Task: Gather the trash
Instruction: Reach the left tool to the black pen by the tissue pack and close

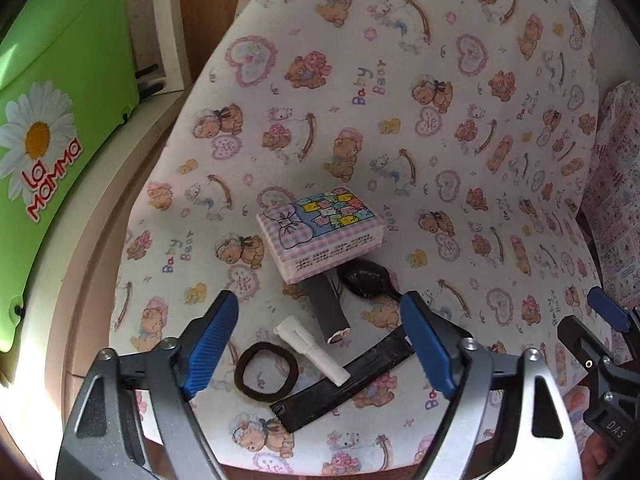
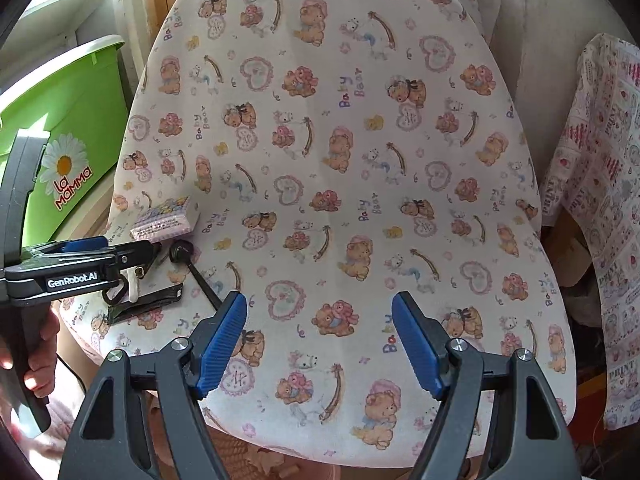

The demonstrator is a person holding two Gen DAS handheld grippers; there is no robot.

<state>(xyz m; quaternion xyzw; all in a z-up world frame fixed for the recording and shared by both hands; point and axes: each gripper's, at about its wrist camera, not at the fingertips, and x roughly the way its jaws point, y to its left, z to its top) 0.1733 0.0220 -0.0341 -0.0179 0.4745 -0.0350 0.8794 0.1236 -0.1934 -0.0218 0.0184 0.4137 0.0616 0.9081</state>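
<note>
Small items lie on a bear-print cloth [image 1: 400, 92]: a pastel tissue pack [image 1: 320, 232], a dark paper roll [image 1: 328, 308], a black spoon [image 1: 366, 278], a white plastic tube [image 1: 312, 350], a black hair tie [image 1: 266, 372] and a flat black wrapper [image 1: 344, 384]. My left gripper [image 1: 324, 354] is open and empty, hovering just above the tube and wrapper. My right gripper [image 2: 320, 344] is open and empty over bare cloth; the tissue pack [image 2: 166, 218], spoon [image 2: 182, 252] and wrapper [image 2: 146, 304] lie to its left, under the left gripper's body [image 2: 72, 274].
A green bin [image 1: 60, 120] with a daisy and "La Mamma" label stands left of the cloth; it also shows in the right wrist view [image 2: 60, 140]. A second printed cloth [image 2: 604, 208] hangs at the right. A pale ledge [image 1: 92, 232] borders the cloth's left side.
</note>
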